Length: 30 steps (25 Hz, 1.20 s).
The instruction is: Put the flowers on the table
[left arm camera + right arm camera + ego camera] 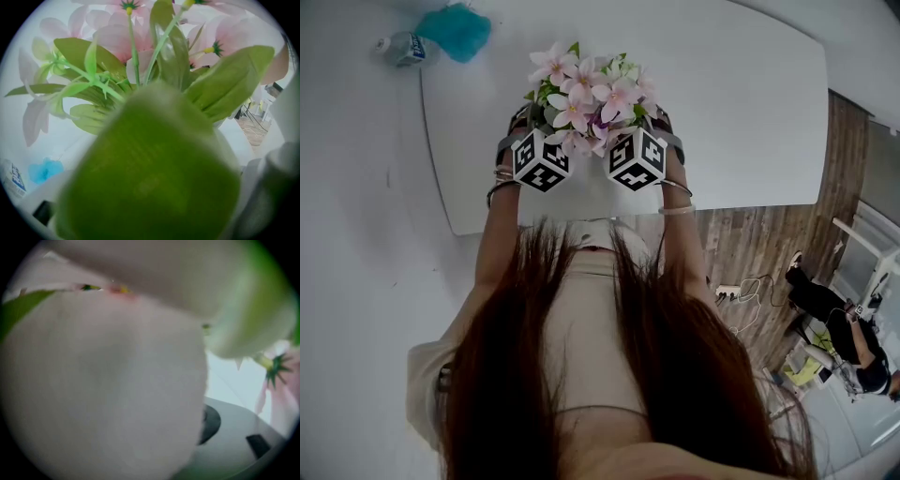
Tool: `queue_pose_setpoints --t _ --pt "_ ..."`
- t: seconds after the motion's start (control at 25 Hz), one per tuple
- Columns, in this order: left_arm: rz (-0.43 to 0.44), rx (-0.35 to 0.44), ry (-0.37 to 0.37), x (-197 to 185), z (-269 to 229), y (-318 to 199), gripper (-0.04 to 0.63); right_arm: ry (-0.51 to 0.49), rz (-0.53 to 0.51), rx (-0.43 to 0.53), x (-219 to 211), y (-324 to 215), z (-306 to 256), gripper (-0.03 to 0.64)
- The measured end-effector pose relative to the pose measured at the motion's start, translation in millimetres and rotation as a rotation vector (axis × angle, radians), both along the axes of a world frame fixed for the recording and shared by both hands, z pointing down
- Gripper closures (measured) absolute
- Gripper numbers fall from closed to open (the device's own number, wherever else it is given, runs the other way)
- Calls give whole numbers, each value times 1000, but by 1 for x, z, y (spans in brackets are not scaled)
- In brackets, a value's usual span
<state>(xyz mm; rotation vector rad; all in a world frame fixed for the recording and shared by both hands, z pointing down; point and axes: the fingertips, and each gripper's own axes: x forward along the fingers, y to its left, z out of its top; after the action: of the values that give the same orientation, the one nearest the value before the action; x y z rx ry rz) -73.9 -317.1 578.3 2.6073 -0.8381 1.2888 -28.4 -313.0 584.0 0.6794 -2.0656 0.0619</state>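
A bunch of pink flowers (584,94) with green leaves is held over the near edge of the white table (731,112). My left gripper (528,122) and right gripper (661,124) flank it closely, marker cubes toward me, and the blooms hide their jaws. In the left gripper view a blurred green leaf (150,173) covers the jaws, with pink flowers (117,37) and stems above. A pale pink petal (103,380) fills most of the right gripper view and hides that gripper's jaws.
A blue fluffy thing (455,30) and a plastic bottle (401,47) lie at the table's far left corner. Right of the table is wooden floor (769,244) with a power strip (728,292). A person (839,319) is low at the right.
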Motion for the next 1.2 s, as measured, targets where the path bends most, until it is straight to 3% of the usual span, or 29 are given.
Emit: queue_pose_setpoints --t 1.2 --pt "-14 -77 -24 -9 31 4 230 4 -25 -80 -8 4 31 232"
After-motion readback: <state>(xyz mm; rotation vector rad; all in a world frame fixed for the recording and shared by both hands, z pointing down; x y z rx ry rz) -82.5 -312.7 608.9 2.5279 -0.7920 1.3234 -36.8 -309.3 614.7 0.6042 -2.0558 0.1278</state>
